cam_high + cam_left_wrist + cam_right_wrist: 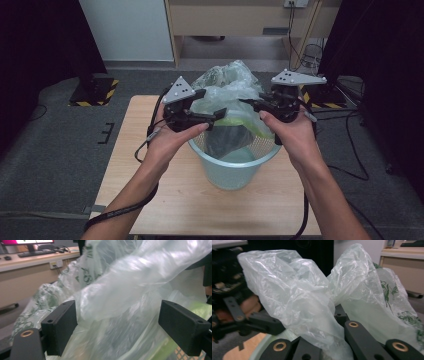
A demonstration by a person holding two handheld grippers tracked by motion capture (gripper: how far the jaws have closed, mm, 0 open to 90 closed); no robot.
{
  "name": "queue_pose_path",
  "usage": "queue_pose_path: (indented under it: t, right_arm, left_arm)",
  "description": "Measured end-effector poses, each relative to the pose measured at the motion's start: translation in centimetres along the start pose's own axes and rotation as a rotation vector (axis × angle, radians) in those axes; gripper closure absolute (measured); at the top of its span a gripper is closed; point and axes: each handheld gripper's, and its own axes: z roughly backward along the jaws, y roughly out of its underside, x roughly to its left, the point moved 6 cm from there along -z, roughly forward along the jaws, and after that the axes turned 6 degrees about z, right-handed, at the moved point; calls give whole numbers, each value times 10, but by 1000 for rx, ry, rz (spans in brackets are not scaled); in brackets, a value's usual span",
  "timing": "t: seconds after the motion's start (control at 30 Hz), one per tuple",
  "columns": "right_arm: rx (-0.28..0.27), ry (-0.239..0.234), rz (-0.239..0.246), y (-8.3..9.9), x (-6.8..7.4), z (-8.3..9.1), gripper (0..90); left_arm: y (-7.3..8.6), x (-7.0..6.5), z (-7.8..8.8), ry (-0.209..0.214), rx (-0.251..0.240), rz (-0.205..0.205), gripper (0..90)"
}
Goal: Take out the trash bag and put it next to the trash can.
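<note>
A clear plastic bag (230, 82) with green print rises crumpled out of a pale blue mesh bin (235, 172) at the middle of the table. My left gripper (220, 114) is at the bag's left side, above the bin's rim. In the left gripper view its jaws (117, 322) stand wide apart with loose bag film (125, 290) between them, and the pads (61, 327) do not squeeze it. My right gripper (247, 103) is at the bag's right side. In the right gripper view it (337, 315) is shut on a fold of the bag (294, 297). Something dark (225, 137) lies inside the bin.
The bin stands on a small wooden table (150, 200) with grey carpet around it. Black stands with yellow-striped bases (95, 92) sit at the far left and far right. Cables run over the floor on the right (350, 150). A wooden desk (240, 20) stands behind.
</note>
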Motion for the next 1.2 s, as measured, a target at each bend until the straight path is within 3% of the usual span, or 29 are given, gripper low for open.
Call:
queue_pose_path:
  t: [0.37, 0.63, 0.67, 0.77, 0.93, 1.0, 1.03, 1.17, 1.2]
  right_arm:
    - [-21, -145, -73, -2, 22, -12, 889]
    - [-25, -209, -111, -2, 34, -16, 890]
    - [-32, -228, -133, -2, 35, -16, 890]
    - [-31, -234, -139, -1, 36, -16, 890]
    - [-23, -216, -122, 0, 36, -18, 890]
    - [-20, -196, -104, 0, 36, -18, 885]
    - [-20, -196, -104, 0, 36, -18, 885]
    - [-22, -175, -91, -1, 36, -17, 838]
    - [-23, -153, -80, -1, 34, -15, 792]
  left_arm:
    - [4, -8, -20, 17, 25, -22, 134]
    - [4, -8, -26, 3, 7, -32, 164]
    - [4, -8, -25, 2, -2, -33, 197]
    - [4, -9, -24, 7, -18, -56, 272]
    - [5, -15, -20, 17, -25, -124, 599]
    - [5, -17, -19, 21, -26, -133, 798]
    - [5, -17, -19, 21, -26, -133, 843]
    - [5, -16, -17, 14, -31, -116, 883]
    - [4, -13, -16, 3, -36, -111, 885]
